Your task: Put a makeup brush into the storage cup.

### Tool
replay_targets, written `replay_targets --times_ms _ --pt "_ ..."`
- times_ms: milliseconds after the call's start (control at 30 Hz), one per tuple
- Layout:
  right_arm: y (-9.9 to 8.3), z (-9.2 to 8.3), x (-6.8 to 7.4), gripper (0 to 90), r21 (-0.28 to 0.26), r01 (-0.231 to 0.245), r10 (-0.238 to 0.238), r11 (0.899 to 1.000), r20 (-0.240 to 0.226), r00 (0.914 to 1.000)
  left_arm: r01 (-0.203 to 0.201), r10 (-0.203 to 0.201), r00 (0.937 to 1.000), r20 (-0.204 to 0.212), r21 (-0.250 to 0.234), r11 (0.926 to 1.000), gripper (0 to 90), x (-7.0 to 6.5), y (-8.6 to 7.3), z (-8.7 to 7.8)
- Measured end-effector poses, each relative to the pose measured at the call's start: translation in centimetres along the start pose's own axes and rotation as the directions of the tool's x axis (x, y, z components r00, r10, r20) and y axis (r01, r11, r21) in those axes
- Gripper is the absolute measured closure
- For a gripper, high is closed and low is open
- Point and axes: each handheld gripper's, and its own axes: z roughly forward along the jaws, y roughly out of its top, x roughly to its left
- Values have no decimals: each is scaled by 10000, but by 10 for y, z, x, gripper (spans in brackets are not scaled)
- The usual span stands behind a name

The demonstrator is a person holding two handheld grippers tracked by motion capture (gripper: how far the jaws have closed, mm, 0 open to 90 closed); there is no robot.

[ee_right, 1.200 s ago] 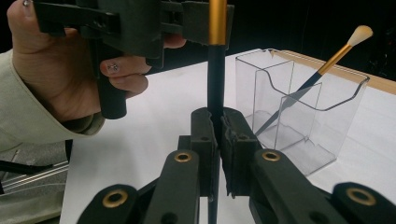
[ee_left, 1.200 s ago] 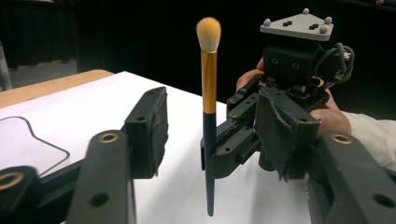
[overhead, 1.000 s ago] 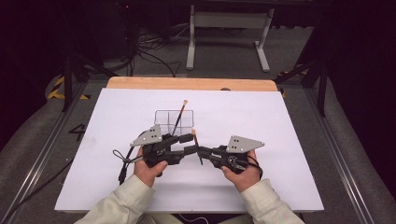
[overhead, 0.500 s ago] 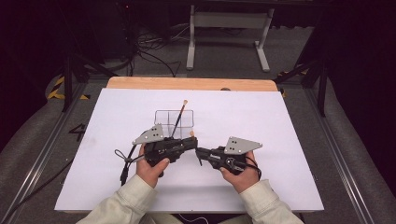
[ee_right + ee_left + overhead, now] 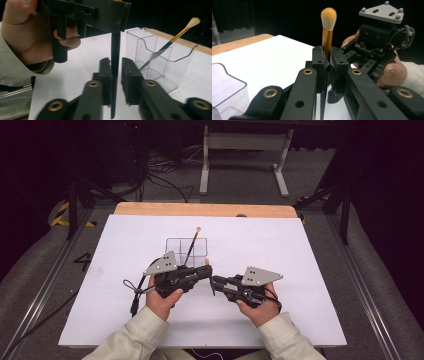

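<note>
My counter [image 5: 300, 270] wears a white sheet, with bare wood along its far edge. A clear organizer [image 5: 176, 246] stands on it, mid-counter.

A white sheet covers the surface [image 5: 310, 270], leaving a strip of pale wood [image 5: 200, 209] bare along its far edge. Grey carpeted floor [image 5: 240, 175] runs around it, with metal rails [image 5: 47, 280] along both sides. Beyond the far edge stands a light grey metal frame [image 5: 245, 150] on two legs, and black cables [image 5: 160, 180] lie tangled on the floor to its left. Yellow-and-black tape [image 5: 62, 215] marks the floor at left. The back of the room is dark.
</note>
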Motion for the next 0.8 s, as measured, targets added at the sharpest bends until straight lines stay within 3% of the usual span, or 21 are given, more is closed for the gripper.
replay_targets --times_ms 167,333,433,800 --pt "2 -7 -6 527 -363 24 -12 9993 345 9994 -254 258 9991 -337 134 9996 837 0 11 -5" --pt "2 -13 -10 413 -405 -70 93 9992 571 9983 -285 299 9989 -352 391 9988 836 3 20 -6" --pt "2 -18 -16 298 -404 -168 200 9990 824 9964 -279 302 9984 -471 498 9984 836 4 26 -8" --pt "2 -40 -29 266 -645 -355 439 9973 1336 9901 -440 456 9956 -823 205 9988 836 13 41 -17"
